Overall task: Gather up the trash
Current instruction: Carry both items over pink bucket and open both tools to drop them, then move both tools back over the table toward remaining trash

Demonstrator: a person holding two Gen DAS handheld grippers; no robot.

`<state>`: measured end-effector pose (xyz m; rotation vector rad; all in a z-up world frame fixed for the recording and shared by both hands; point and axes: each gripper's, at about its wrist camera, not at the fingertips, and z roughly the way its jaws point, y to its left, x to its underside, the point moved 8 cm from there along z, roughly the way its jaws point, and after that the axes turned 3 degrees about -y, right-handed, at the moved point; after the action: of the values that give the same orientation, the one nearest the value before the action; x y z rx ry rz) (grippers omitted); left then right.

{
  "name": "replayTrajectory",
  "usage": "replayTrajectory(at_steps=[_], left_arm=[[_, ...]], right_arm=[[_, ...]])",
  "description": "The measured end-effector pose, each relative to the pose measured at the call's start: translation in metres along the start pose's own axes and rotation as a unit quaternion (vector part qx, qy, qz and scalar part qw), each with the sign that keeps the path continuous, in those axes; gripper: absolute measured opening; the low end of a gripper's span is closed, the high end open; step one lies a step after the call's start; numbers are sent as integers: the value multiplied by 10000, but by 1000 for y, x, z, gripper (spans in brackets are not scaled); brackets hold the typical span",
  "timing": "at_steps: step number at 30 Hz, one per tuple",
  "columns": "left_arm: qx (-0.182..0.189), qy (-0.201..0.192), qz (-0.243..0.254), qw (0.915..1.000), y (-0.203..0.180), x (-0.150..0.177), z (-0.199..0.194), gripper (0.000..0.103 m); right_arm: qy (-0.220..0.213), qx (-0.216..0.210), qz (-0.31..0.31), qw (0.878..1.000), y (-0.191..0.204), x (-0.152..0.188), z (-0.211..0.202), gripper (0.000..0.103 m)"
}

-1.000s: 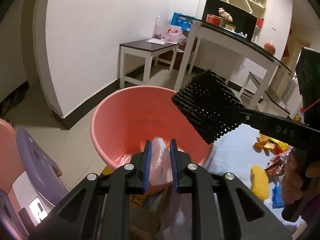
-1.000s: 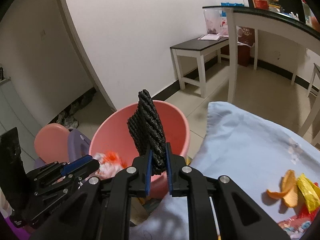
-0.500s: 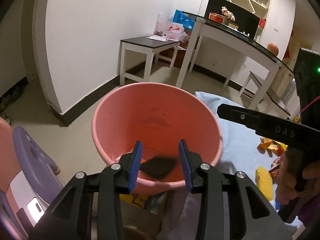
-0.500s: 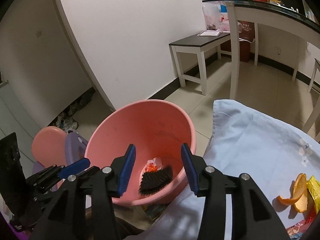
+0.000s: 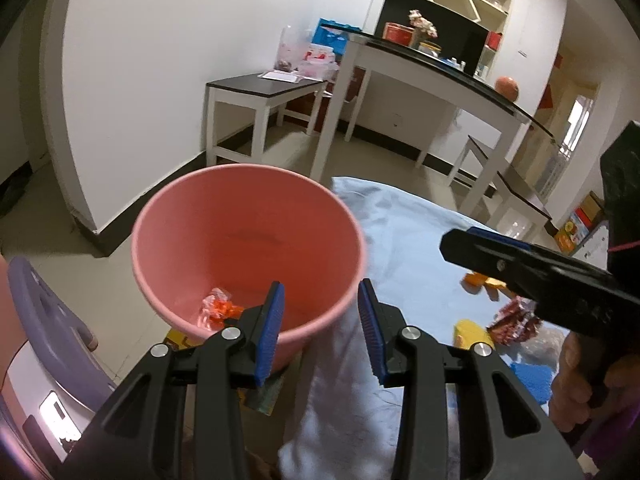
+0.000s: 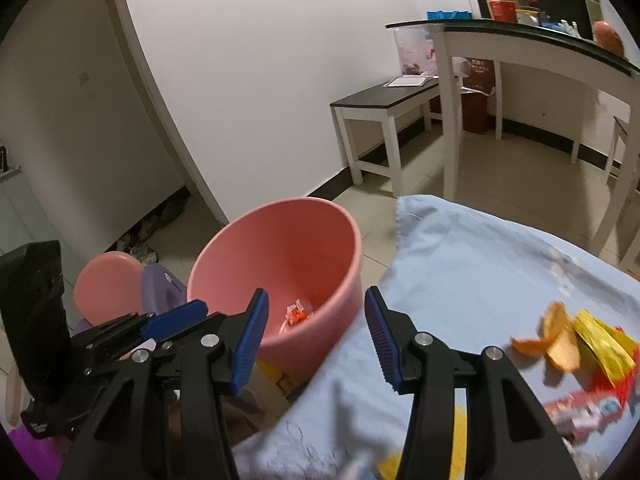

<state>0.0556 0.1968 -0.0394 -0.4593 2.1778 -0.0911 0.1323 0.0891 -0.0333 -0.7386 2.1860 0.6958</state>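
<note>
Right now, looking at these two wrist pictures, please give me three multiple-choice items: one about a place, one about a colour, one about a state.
1. Where does the orange peel lie?
A. inside the bucket
B. on the light blue cloth
C. on the dark bench

2. What colour is the bucket?
A. pink
B. green
C. white

3. How do the left claw and the right claw stand?
A. both shut on trash
B. only the left one holds something
C. both open, with nothing between the pads

Answers:
1 B: the peel rests on the light blue cloth, beside a yellow wrapper.
2 A: its wall and rim are pink in both views.
3 C: the blue pads of each claw stand apart with only background seen between them.
</note>
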Motion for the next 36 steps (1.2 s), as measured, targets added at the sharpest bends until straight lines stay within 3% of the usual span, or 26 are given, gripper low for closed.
replayTrajectory(at_steps=[9, 16, 26, 36], left_arm=[[374, 191, 304, 9987, -54, 15, -3, 38], [709, 386, 648, 9946, -93, 32, -1, 38], [1000, 886, 1134, 9845, -132, 66, 20, 38], [849, 1385, 1189, 9795, -135, 94, 48, 38]], right_arm=[[-242, 459, 109, 9986, -45, 23, -71, 49], [-359, 1063, 294, 9933, -98, 49, -124, 49], [-211, 1477, 738, 9860, -152, 90, -144, 49], [-152, 1394, 752, 9873, -155, 101, -143, 49]])
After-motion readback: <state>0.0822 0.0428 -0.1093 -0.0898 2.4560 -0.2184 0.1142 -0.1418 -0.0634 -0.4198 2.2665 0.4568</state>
